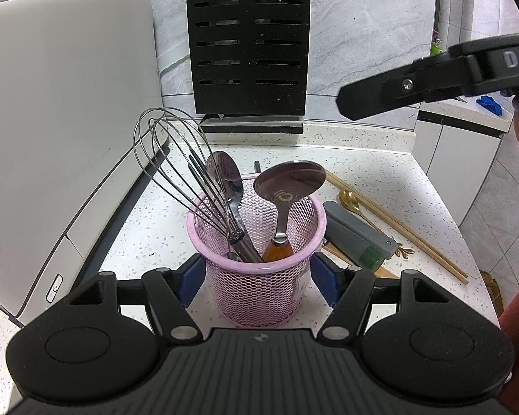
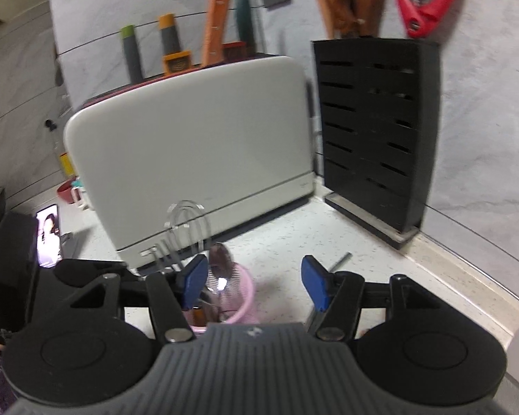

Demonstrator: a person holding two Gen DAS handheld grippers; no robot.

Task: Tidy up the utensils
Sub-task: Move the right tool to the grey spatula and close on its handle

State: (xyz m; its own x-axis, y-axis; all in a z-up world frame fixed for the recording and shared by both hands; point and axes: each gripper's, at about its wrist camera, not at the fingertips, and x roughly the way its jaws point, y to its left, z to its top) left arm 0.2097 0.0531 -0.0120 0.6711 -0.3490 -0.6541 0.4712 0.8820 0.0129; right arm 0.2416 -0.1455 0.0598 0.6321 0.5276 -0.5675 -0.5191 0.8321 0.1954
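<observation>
White speckled tabletop (image 1: 380, 180) fills the scene, with a gray wall behind it. A big white box (image 1: 62, 103) stands on the left and a black slotted rack (image 1: 249, 45) stands far back.

A pink mesh cup (image 1: 259, 276) sits in the near middle. The left gripper (image 1: 259, 278) squeezes it, one blue pad on each side, and points down at a slant. Inside the cup stand a wire whisk (image 1: 169, 159), a silver spoon (image 1: 225, 176) and a big spoon with a wooden handle (image 1: 287, 186).

More things wait on the tabletop to the right of the cup: chopsticks (image 1: 398, 221), a gold spoon (image 1: 349, 200) and a gray tool (image 1: 356, 235).

The right gripper (image 2: 254, 282) hangs up above the cup, tilted down, with its blue pads apart and nothing between them. Its picture is blurry.

What could go wrong? The whisk leans far to the left, so a bump from the right gripper could tip it out. The cup looks light, so if the left gripper let go, a poke could knock it over. The chopsticks are thin and lie flat, so they may slip out of the pads when picked up.
</observation>
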